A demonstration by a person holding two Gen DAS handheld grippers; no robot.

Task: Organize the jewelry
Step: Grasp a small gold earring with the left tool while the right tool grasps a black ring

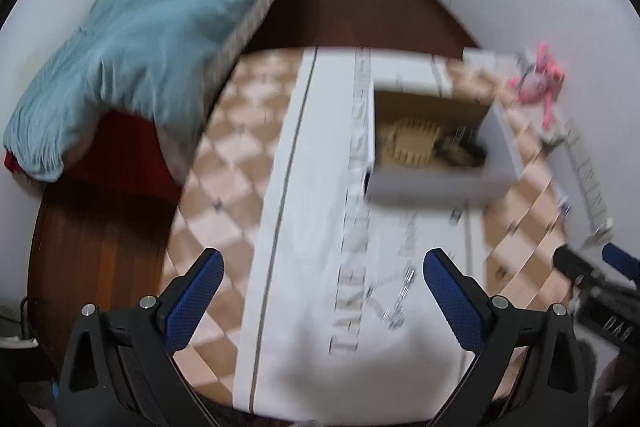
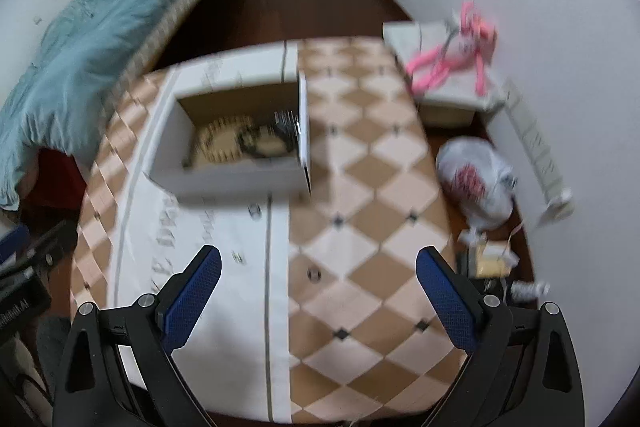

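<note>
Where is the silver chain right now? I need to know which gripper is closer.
In the left wrist view the silver chain lies on the white printed cloth, beside its lettering, between the open left gripper fingers and nearer than the open box.

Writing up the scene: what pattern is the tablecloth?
Tan and pale pink checks on the tablecloth, with small dark dots at the corners; clearest in the right wrist view.

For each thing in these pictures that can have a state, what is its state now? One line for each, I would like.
left gripper: open, holding nothing.
right gripper: open, holding nothing.
cardboard box: open at the top, jewelry lying inside.
silver chain: loose on the white cloth, outside the box.
white cloth: spread flat on the checkered table.
plastic bag: on the floor, bunched up.
</note>
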